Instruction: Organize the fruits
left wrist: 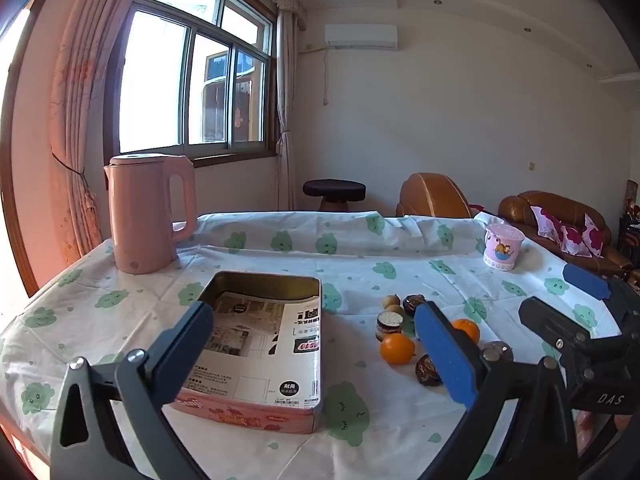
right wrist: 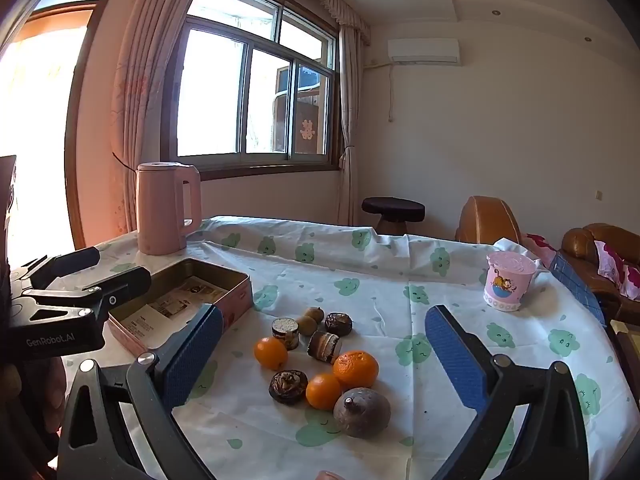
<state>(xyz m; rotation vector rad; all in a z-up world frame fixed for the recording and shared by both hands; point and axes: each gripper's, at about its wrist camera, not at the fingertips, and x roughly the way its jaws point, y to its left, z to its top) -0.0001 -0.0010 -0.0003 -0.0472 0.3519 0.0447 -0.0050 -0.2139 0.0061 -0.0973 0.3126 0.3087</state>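
My right claw (right wrist: pixel 324 360) gapes wide above the worktop (right wrist: pixel 400 280), the fruits (right wrist: pixel 320 360) lying loose between its fingers. My left claw (left wrist: pixel 312 344) also stands apart, empty, the open tin (left wrist: pixel 256 344) ahead of it, fruits to its right.

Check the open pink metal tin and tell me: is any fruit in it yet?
No: the rectangular pink metal tin holds only a printed paper sheet, while the round orange fruits lie on the tablecloth.

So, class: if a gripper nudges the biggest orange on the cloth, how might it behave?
The biggest orange is round, so it would probably roll. It touches a smaller orange, so that would likely shift too. Its dimpled skin probably grips fairly well.
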